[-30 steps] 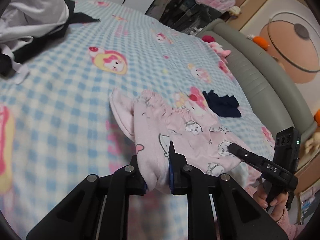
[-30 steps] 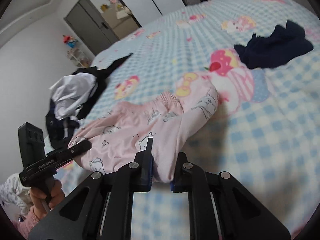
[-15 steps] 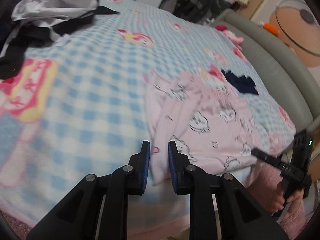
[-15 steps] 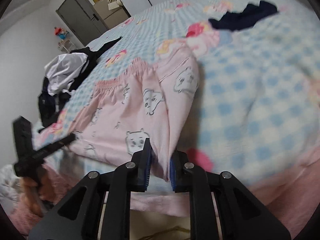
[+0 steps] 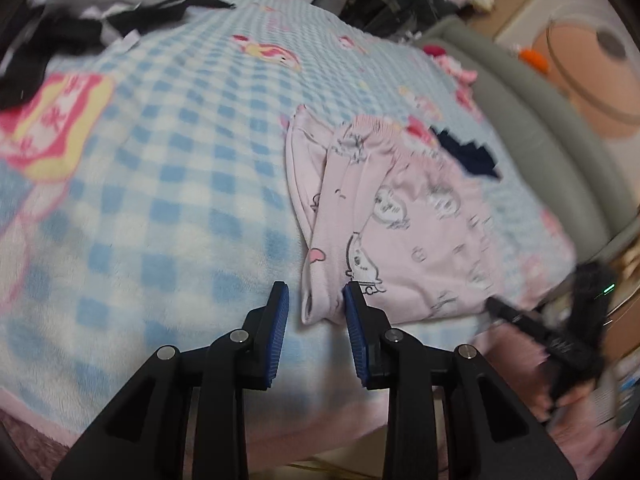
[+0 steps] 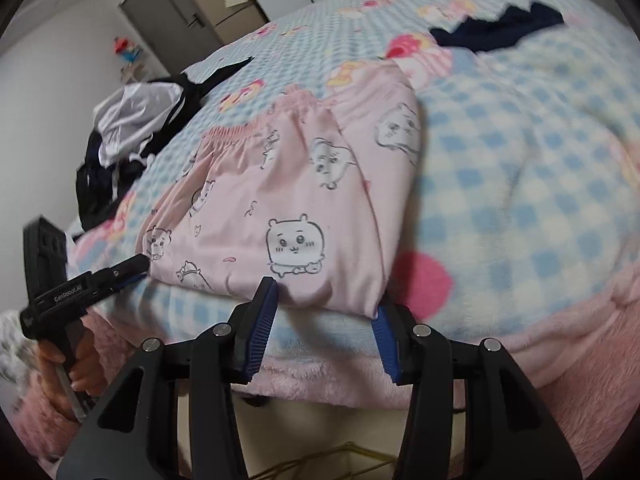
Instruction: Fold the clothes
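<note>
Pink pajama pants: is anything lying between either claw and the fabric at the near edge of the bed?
Nothing visible. The pink pajama pants lie flat on the checked blanket. Both claws are opening, the left claw and right claw, each with the hem still between its pads. The navy garment lies well beyond.

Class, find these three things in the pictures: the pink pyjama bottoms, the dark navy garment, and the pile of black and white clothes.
pink pyjama bottoms (image 6: 296, 208): right wrist view, printed front.
dark navy garment (image 6: 500, 32): right wrist view, its middle.
pile of black and white clothes (image 6: 132, 120): right wrist view, white fabric.
</note>
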Demonstrator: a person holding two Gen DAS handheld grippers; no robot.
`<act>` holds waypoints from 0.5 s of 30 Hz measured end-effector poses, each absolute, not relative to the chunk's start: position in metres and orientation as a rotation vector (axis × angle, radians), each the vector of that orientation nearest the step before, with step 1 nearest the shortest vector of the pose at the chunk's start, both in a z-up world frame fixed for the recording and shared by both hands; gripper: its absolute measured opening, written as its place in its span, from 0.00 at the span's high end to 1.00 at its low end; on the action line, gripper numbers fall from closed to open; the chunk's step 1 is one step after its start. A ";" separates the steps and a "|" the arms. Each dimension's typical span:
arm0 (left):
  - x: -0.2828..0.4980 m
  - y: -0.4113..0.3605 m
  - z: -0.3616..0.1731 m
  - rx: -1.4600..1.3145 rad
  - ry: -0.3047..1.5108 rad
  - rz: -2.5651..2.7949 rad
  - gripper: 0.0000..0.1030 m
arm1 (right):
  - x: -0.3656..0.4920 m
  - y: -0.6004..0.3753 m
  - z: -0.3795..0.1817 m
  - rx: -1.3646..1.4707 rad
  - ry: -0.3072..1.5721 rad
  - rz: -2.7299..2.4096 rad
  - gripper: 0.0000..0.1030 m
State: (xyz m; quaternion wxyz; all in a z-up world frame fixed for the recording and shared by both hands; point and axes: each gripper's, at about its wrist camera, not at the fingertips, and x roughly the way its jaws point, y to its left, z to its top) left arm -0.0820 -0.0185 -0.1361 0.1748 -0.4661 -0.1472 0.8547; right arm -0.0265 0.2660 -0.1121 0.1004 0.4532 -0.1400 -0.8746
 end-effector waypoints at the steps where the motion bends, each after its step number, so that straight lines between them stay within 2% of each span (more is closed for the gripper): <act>1: -0.082 -0.013 -0.137 -1.338 -0.358 2.441 0.80 | -0.027 0.264 -0.113 1.337 -0.388 -2.601 0.64; 2: -0.082 -0.007 -0.138 -1.355 -0.298 2.460 0.83 | -0.028 0.262 -0.113 1.337 -0.374 -2.608 0.76; 4: -0.079 0.000 -0.133 -1.344 -0.210 2.502 0.88 | -0.029 0.261 -0.114 1.339 -0.356 -2.614 0.84; 8: -0.070 0.012 -0.124 -1.307 -0.040 2.583 0.92 | -0.028 0.256 -0.113 1.342 -0.270 -2.654 0.86; 15: -0.073 -0.002 -0.113 -1.304 -0.007 2.625 0.93 | -0.028 0.268 -0.112 1.356 -0.297 -2.677 0.87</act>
